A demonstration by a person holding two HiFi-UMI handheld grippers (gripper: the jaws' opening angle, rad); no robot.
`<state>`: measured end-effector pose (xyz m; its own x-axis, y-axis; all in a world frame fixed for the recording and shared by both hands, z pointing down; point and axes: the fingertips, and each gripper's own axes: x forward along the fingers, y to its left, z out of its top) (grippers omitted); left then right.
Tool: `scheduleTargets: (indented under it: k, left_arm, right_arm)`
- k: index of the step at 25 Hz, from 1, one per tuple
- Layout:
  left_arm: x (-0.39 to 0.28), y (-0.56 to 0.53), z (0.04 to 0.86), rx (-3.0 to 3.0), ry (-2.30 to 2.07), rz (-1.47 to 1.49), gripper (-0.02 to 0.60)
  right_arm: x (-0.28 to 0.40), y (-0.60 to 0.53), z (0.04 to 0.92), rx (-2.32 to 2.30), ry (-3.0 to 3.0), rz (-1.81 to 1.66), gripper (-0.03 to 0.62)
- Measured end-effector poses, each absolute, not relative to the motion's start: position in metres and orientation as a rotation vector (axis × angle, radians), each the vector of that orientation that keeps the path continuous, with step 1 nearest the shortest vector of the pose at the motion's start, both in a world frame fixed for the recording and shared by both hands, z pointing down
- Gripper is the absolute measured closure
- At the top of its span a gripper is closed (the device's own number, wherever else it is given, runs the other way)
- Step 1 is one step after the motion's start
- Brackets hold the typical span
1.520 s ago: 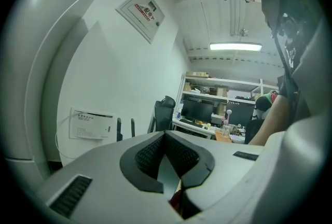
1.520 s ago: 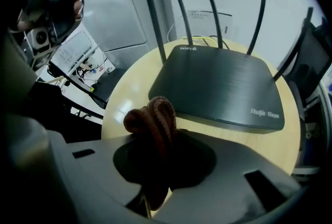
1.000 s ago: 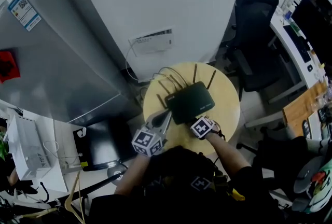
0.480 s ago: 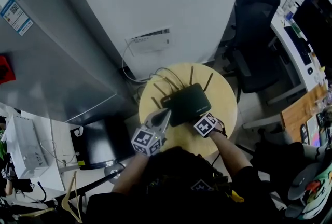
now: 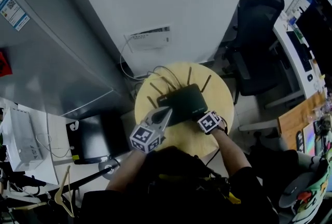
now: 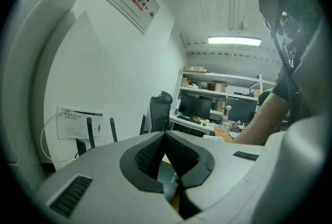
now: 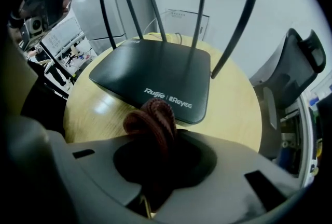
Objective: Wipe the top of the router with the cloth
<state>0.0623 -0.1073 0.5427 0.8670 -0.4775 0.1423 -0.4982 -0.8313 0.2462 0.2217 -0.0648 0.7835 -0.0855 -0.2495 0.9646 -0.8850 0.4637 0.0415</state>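
Observation:
A black router (image 5: 181, 103) (image 7: 155, 78) with several upright antennas lies on the round wooden table (image 5: 218, 93) (image 7: 233, 98). My right gripper (image 5: 205, 116) (image 7: 155, 137) is shut on a bunched dark red cloth (image 7: 151, 120), which sits at the router's near edge by its printed logo. My left gripper (image 5: 165, 113) (image 6: 167, 158) hovers at the router's left corner, jaws pressed together with nothing between them.
A black office chair (image 5: 257, 36) stands right of the table, a desk with monitors (image 5: 303, 41) beyond it. A wall box (image 5: 150, 39) with cables hangs behind the table. A grey cabinet (image 5: 46, 62) is at left; a dark box (image 5: 85, 137) sits on the floor.
My right gripper with the cloth has slid from on the router toward its front right edge. The left gripper has stayed at the router's left corner.

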Motion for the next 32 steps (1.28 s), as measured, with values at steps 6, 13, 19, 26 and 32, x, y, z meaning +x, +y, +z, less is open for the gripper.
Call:
scheduleTargets:
  k: [6,13,19,26,32]
  left_arm:
    - [0.066,-0.105,0.542,2.742,-0.802,0.095,0.584]
    - [0.073,-0.093,0.537,2.736,-0.844,0.098,0.584]
    - [0.077,-0.087,0.528,2.751,-0.902,0.099,0.584]
    - [0.070,-0.076,0.527,2.670,-1.035,0.022,0.584]
    - [0.055,-0.060,0.528,2.621,-1.148,-0.007,0.584]
  right_arm:
    - [0.246,-0.072,0.786,1.053,-1.563,0.752,0.533]
    - [0.262,-0.064,0.791,1.095,-1.544,0.935,0.533]
    - [0.305,-0.075,0.783,1.250,-1.548,0.884,0.533]
    - [0.322,-0.069,0.734,1.484,-1.709,0.771,0.533]
    - [0.325,-0.043,0.731,1.547,-1.793,0.737,0.533]
